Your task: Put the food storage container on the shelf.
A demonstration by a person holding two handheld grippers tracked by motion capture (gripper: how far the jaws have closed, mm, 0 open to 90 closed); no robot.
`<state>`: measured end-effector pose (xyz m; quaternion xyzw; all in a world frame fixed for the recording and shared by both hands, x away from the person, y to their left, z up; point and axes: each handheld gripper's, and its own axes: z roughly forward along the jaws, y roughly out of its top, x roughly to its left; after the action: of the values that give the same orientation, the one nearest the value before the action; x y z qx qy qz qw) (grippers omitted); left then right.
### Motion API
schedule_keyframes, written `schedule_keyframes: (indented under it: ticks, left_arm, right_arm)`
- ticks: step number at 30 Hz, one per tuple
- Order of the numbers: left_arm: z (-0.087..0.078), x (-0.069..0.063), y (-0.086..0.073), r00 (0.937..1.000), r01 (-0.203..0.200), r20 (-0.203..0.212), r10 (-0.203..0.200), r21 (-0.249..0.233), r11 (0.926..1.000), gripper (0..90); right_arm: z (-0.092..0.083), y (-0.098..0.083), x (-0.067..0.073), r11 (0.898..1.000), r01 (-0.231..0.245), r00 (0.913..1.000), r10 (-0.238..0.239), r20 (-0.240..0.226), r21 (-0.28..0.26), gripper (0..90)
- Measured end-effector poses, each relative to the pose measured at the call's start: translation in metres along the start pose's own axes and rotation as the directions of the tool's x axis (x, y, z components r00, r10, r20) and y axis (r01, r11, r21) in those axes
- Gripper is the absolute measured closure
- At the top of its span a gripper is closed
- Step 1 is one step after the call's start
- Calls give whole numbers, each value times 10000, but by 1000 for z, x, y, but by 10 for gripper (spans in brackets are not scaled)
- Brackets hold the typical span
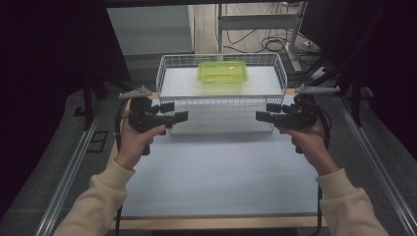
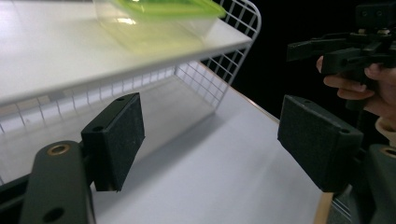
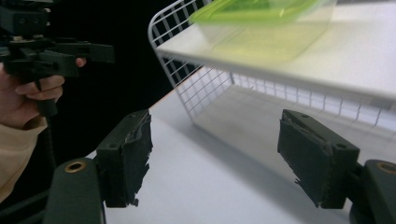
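Note:
A clear tub with a lime-green lid (image 1: 222,72) rests on a white board (image 1: 177,83) inside a white wire basket (image 1: 221,59) at the back of the table. My left gripper (image 1: 174,111) hovers open at the basket's front left corner, pointing right. My right gripper (image 1: 267,111) hovers open at the front right corner, pointing left. In the left gripper view the open gripper (image 2: 210,140) is empty, with the tub (image 2: 159,18) up left and the basket (image 2: 224,60) ahead. In the right gripper view the open gripper (image 3: 215,158) is empty, below the tub (image 3: 266,28).
A pale mat (image 1: 221,172) covers the table in front of the basket. Metal rails (image 1: 74,162) run along both sides. Desk legs and cables (image 1: 275,44) lie on the floor behind the basket. Each gripper view shows the other hand's gripper (image 2: 336,46) (image 3: 51,51) across the dark gap.

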<state>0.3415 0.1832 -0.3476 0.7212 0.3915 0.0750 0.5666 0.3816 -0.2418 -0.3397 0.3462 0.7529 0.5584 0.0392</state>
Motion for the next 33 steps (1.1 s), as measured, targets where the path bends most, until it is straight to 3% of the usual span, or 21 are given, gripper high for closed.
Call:
schedule_keyframes:
  ticks: [1,7,9,10,14,18,22,24,25,27,33]
  left_arm:
    - [-2,-2,-7,10000,-28,56,28,4,10000,224]
    - [-10,-16,-50,9993,-301,238,295,244,9992,222]
    - [-11,-20,-66,9990,-395,218,387,384,9985,221]
    - [-10,-22,-75,9989,-421,244,410,466,9980,221]
    - [-5,-24,-110,9990,-410,236,389,965,9945,220]
    - [0,-19,-137,9998,-159,102,148,1174,9930,221]
    - [10,-11,-159,9997,232,-50,-227,1742,9844,222]
    - [15,-8,-165,9997,237,-130,-216,1990,9797,222]
    - [17,-8,-168,9996,192,-222,-149,2075,9780,221]
    - [20,-7,-171,9993,140,-361,-65,2126,9770,221]
    - [20,-6,-176,9959,-67,-869,252,2061,9785,227]
  right_arm:
    - [0,0,0,10000,0,10000,0,0,0,261]
    - [-12,-46,12,9995,293,9994,-294,-158,-72,254]
    - [-14,-68,16,9987,513,9987,-512,-82,51,247]
    - [-14,-68,16,9987,513,9987,-512,-82,51,247]
    - [-10,-100,21,9979,567,9984,-566,-63,301,238]
    - [0,-125,24,9959,488,9988,-481,-111,761,227]
    - [8,-148,26,9926,656,9977,-672,123,1018,226]
    - [14,-162,24,9903,617,9975,-655,269,1248,225]
    - [20,-172,21,9846,539,9977,-601,323,1665,211]
    - [22,-173,20,9835,528,9976,-597,352,1730,207]
    - [18,-172,16,9899,523,9964,-606,599,1316,203]
